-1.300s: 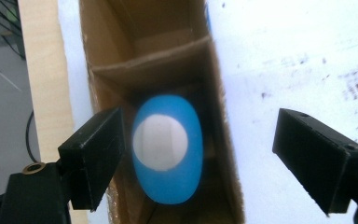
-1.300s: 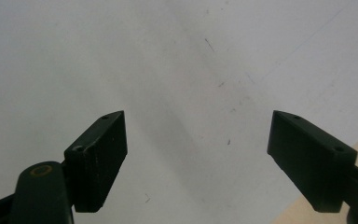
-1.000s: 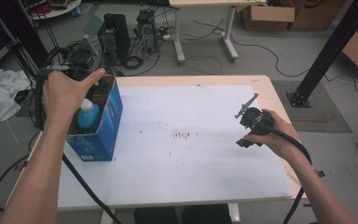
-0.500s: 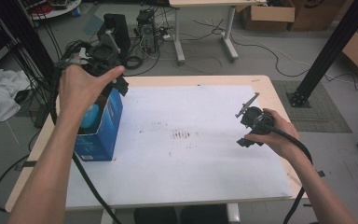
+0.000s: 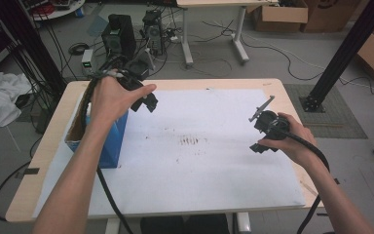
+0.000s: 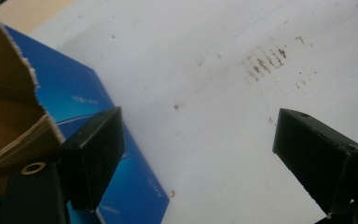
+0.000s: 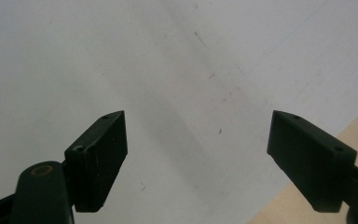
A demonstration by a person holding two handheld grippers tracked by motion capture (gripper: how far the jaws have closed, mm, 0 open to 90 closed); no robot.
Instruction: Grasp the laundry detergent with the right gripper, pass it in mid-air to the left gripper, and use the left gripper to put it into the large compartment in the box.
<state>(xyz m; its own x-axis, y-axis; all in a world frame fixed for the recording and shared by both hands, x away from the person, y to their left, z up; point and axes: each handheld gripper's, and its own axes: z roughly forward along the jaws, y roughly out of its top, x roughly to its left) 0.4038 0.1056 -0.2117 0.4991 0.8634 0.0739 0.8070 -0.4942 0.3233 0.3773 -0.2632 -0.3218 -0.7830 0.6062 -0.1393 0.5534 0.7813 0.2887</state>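
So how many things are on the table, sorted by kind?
Blue box: 1
White sheet: 1
Total: 2

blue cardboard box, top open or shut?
Open: the blue cardboard box stands upright, its torn top flap raised and the brown inside exposed.

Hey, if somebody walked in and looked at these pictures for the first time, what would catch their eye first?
Probably the blue cardboard box, open at the top, standing at the left edge of the white sheet that covers the table. The left gripper hangs above the box's far end with jaws wide apart and nothing between them. The right gripper sits low at the right of the sheet, also open and empty.
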